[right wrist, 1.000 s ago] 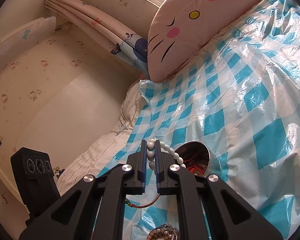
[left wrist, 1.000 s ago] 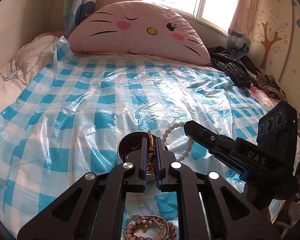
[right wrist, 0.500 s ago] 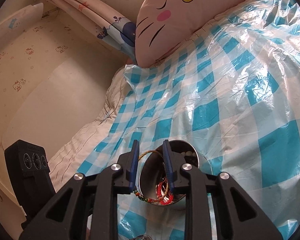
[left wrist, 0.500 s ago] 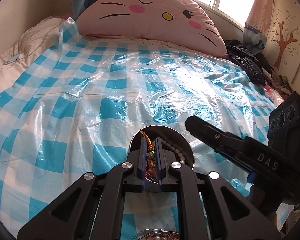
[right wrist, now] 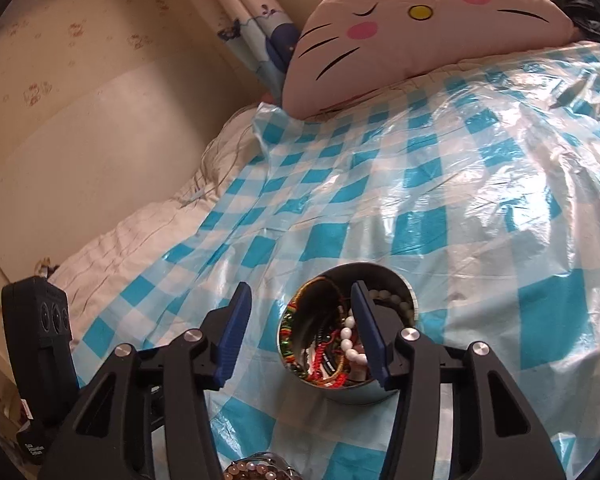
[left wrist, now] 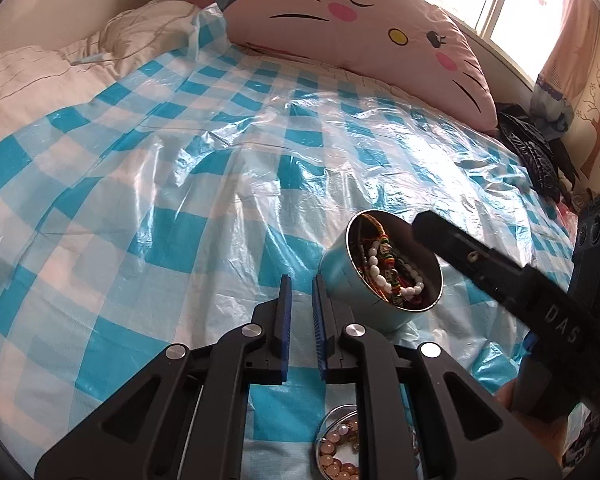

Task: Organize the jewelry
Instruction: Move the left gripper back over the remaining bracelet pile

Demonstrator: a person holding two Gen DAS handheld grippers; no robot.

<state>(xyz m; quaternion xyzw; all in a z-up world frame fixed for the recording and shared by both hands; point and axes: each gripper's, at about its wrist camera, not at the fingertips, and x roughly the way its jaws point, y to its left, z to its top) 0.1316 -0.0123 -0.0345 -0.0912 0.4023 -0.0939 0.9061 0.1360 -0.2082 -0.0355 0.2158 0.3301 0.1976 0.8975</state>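
Jewelry mostly gathered, judging by the round silver metal tin (left wrist: 336,280), lower right of centre in the left wrist view. Stood on the blue-and-white checked plastic sheet (left wrist: 180,200) spread over the bed. Held a white bead bracelet (left wrist: 384,276) tangled with red, green and yellow woven cord bracelets (right wrist: 288,328), all lying below the rim.

Found the left gripper (left wrist: 300,280) just beside the tin's left wall, jaws drawn almost together, gripping nothing. Found the right gripper (right wrist: 300,288) above the tin, jaws just opened wide and released, one finger over the tin's mouth and the other outside its wall, no bracelet pinched between them.

Left undone, apparently: a second shallow silver dish of pinkish pearl beads (left wrist: 340,452) at the bottom edge of both views, contents only partly visible. Saw no loose pieces elsewhere on the sheet. Judged the task close to finished.
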